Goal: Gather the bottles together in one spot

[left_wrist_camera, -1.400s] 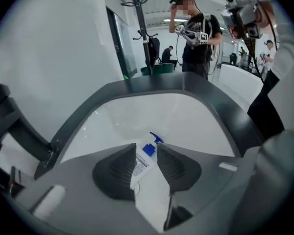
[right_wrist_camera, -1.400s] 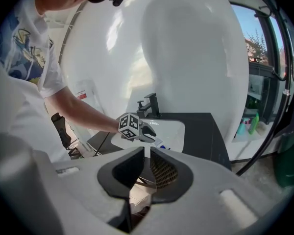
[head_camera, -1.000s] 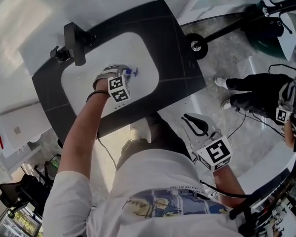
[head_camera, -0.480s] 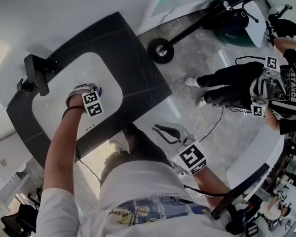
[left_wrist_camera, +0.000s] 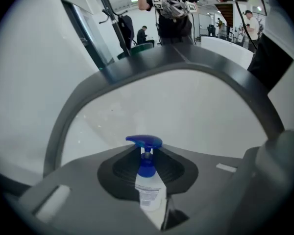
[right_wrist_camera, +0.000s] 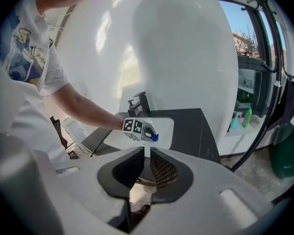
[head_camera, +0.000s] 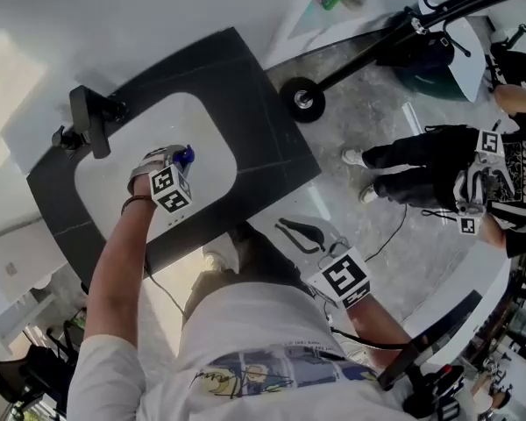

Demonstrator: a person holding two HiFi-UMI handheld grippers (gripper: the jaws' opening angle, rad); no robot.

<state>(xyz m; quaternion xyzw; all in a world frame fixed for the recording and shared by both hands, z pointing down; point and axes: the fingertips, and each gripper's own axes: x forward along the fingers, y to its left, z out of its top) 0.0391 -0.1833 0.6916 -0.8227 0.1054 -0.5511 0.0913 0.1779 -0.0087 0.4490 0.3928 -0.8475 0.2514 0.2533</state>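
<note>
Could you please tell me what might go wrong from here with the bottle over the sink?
1. The left gripper's jaws have just been closing on the pump bottle and grip only its lower body. The blue pump end sticks out past them, so the bottle might pivot or slip into the sink basin.
2. The black faucet stands at the basin's edge; a swing that way could knock the bottle loose.
</note>
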